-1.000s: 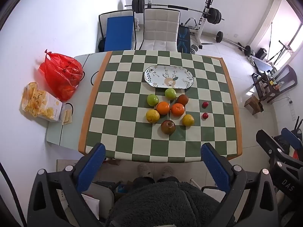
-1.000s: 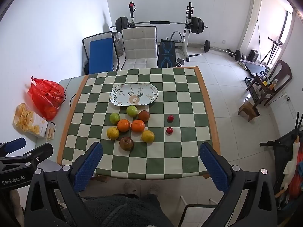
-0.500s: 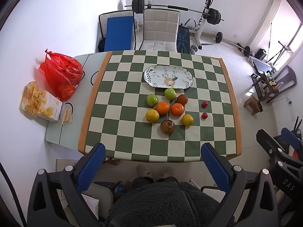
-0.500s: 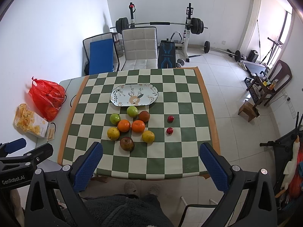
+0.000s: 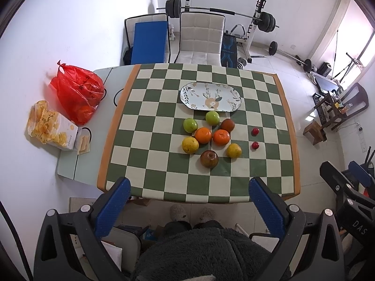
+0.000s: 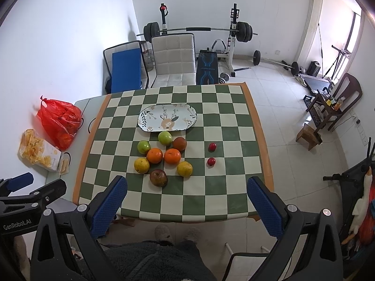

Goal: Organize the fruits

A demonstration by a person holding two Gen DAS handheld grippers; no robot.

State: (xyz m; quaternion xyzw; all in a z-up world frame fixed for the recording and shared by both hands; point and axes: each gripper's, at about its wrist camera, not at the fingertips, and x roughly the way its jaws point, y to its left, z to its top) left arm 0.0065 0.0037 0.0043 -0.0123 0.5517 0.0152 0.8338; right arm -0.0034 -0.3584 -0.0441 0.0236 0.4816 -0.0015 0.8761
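An empty oval floral plate [image 5: 210, 97] [image 6: 167, 117] lies on the green checkered table [image 5: 152, 149] [image 6: 225, 126]. In front of it is a cluster of fruit: two green apples [image 5: 190, 125] [image 6: 165, 138], two oranges [image 5: 203, 135] [image 6: 172, 156], two yellow fruits [image 5: 190, 145] [image 6: 184, 168], a brown apple [image 5: 209, 159] [image 6: 158, 178] and a reddish-brown fruit [image 5: 227, 125] [image 6: 179, 143]. Two small red fruits [image 5: 255, 131] [image 6: 211, 161] lie to the right. My left gripper [image 5: 189, 201] and right gripper [image 6: 187, 199] hang open, high above the table's near edge, holding nothing.
A red plastic bag [image 5: 76, 91] [image 6: 59, 121] and a snack box [image 5: 52, 126] [image 6: 39, 151] sit on the grey side table at left. Two chairs [image 5: 199, 37] stand behind the table, with gym equipment [image 6: 199, 30] beyond. A person's slippered feet [image 5: 192, 213] show below.
Both views have shifted very slightly; the fruit and plate have not moved, and both grippers stay open.
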